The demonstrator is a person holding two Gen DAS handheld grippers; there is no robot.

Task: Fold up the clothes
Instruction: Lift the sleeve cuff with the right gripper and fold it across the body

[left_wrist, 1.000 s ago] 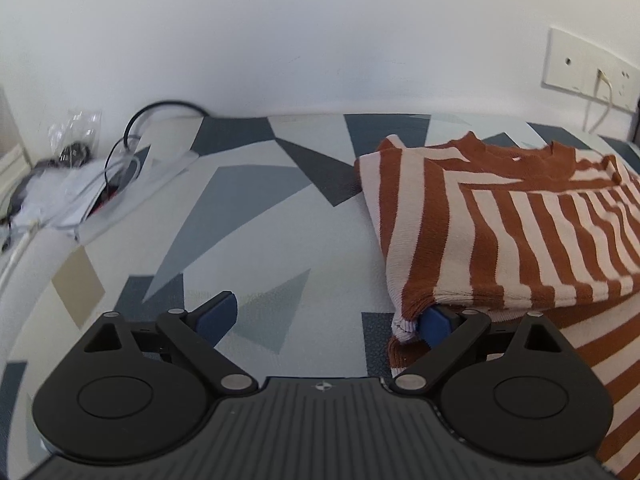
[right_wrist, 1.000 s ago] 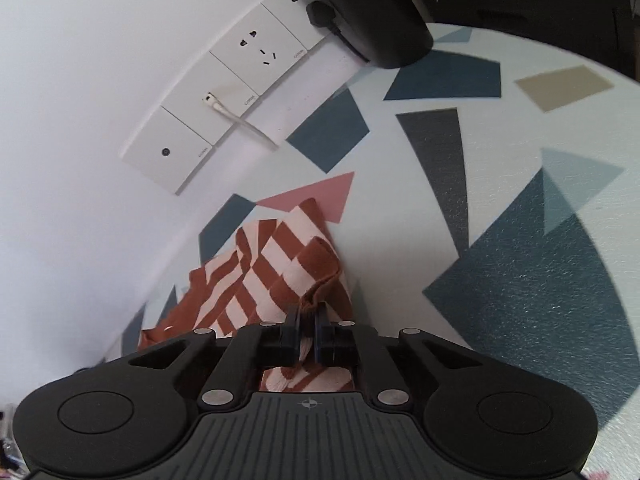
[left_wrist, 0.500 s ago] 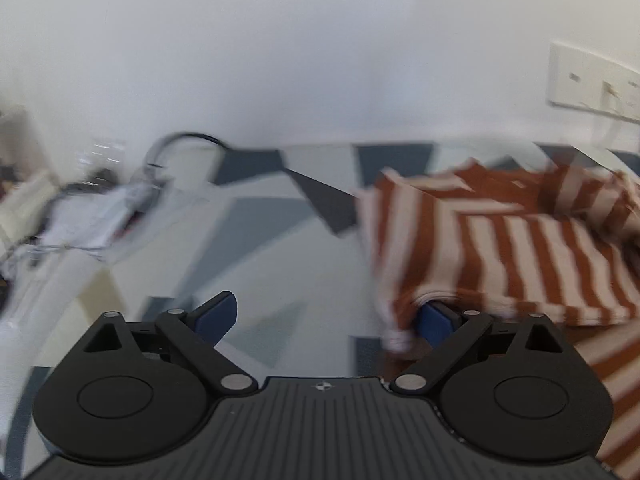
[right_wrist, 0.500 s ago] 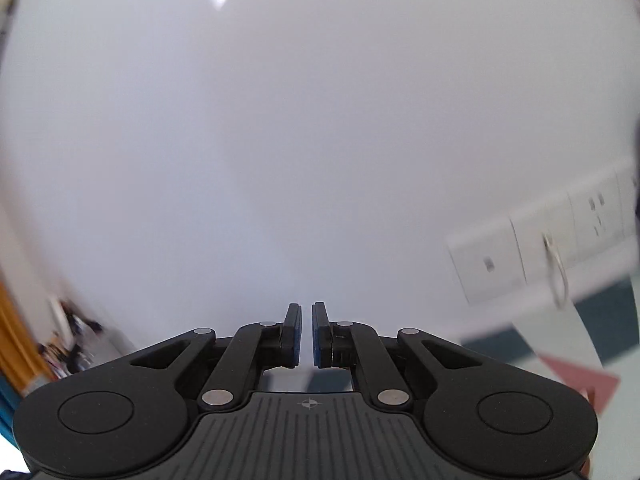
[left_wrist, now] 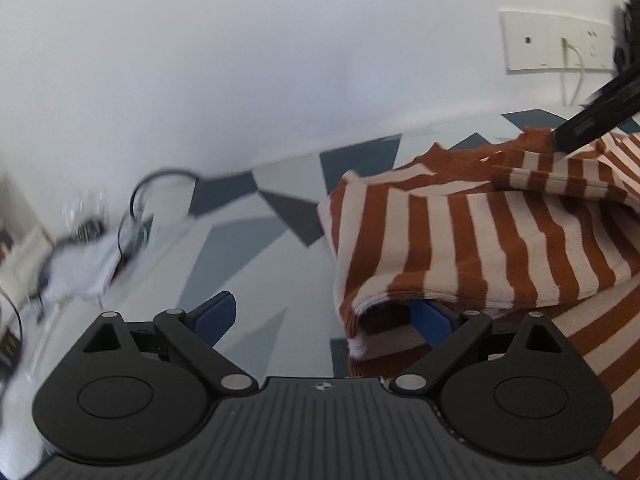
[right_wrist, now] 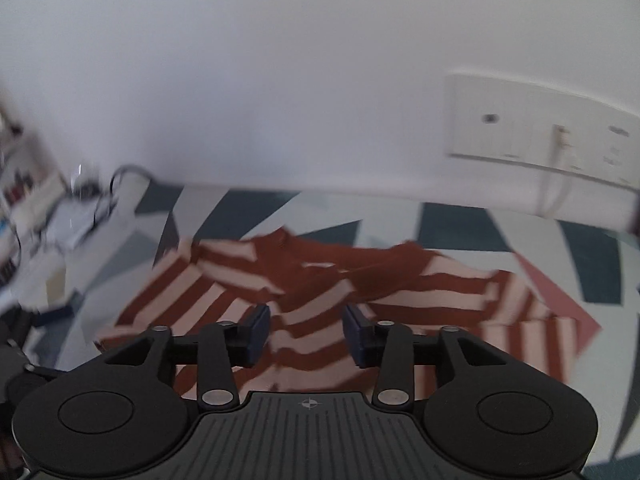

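Note:
A rust-and-cream striped sweater (left_wrist: pixel 480 232) lies folded on the geometric-patterned tabletop (left_wrist: pixel 248 240). My left gripper (left_wrist: pixel 322 316) is open at the sweater's left edge. Its right finger pad (left_wrist: pixel 430 318) is tucked under the folded upper layer, and its left pad (left_wrist: pixel 214 316) stands over bare table. In the right wrist view my right gripper (right_wrist: pixel 307 334) is open just above the crumpled middle of the sweater (right_wrist: pixel 320 280), with nothing between its pads. From the left wrist view, the right gripper (left_wrist: pixel 592 120) shows as a black shape over the sweater's far corner.
A white wall rises right behind the table. A socket plate (right_wrist: pixel 540 128) with a white cable hangs on it at the right. Black cables and a plastic bag (left_wrist: pixel 88 240) clutter the table's far left. Bare tabletop lies left of the sweater.
My right gripper was shut on the sweater's corner, swung up towards the wall still shut, and now is open over the sweater. The left gripper stays open under the fold, tilted slightly.

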